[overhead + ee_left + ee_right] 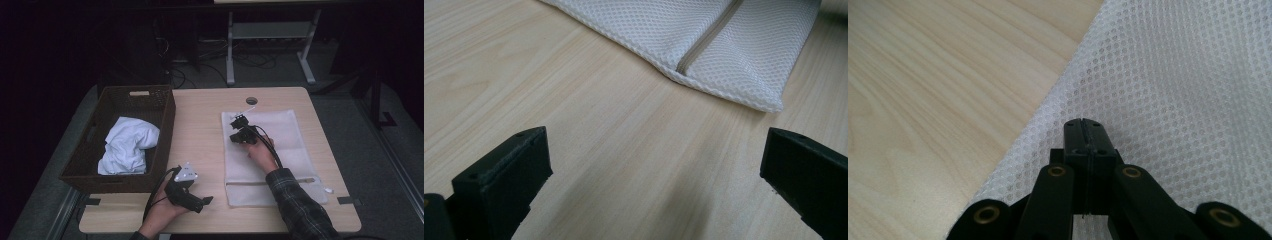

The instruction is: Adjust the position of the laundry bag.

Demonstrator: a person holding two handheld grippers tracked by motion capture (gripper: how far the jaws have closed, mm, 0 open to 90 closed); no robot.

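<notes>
The white mesh laundry bag [270, 150] lies flat on the table [200, 125], apparently zipped and empty. The right gripper [239, 120] rests on it, jaws together on nothing. The left gripper [202, 202] waits agape nearby. White clothes [127, 145] remain in the basket [165, 107].

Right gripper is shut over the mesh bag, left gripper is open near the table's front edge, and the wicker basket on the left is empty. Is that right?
Not quite: the wicker basket is not empty; the high view shows a white cloth lying in it. The rest holds: the right gripper is shut over the mesh bag, and the left gripper is open near the table's front edge.
</notes>
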